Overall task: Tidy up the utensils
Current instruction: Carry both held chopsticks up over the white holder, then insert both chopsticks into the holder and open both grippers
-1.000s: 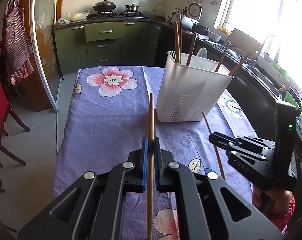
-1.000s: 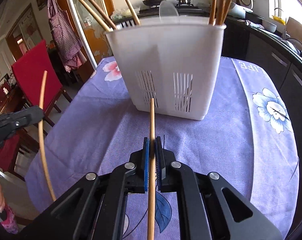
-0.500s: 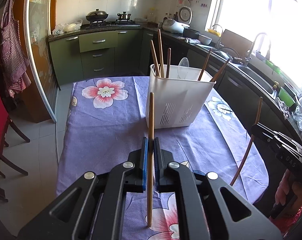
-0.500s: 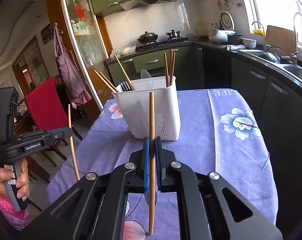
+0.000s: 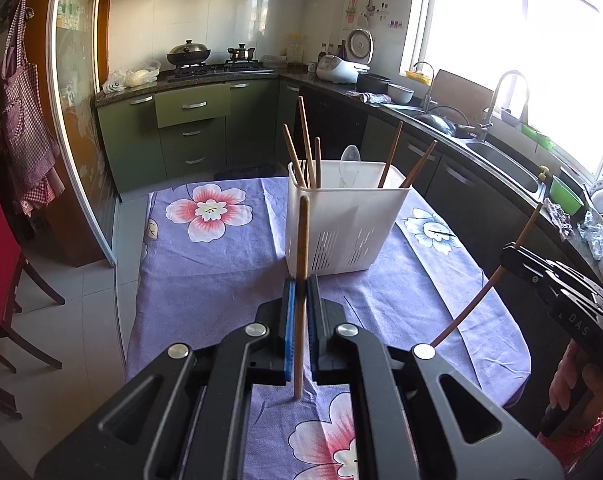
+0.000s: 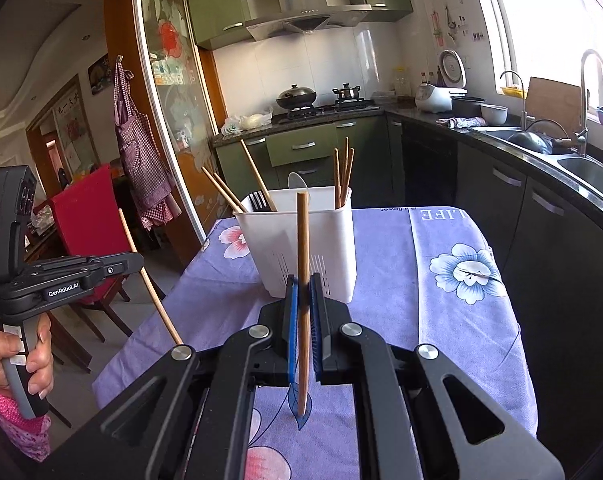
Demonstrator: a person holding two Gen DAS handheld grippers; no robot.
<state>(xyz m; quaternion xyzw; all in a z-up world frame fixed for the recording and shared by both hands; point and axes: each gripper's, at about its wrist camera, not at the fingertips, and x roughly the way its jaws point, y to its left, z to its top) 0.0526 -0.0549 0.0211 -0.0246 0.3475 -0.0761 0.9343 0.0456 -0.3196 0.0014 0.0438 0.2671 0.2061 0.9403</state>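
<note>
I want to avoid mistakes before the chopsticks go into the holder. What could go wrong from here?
1. Each gripper, left and right, pinches a single chopstick mid-length between narrow pads, so it might pivot or slip.
2. The white holder already has chopsticks leaning outward; an incoming one could hit them.
3. The light holder might tip if pushed.

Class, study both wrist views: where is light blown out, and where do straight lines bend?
Left wrist view: the window is blown out white, and the door frame bows with fisheye distortion. Right wrist view: the window glares less, and the counter edge curves.
</note>
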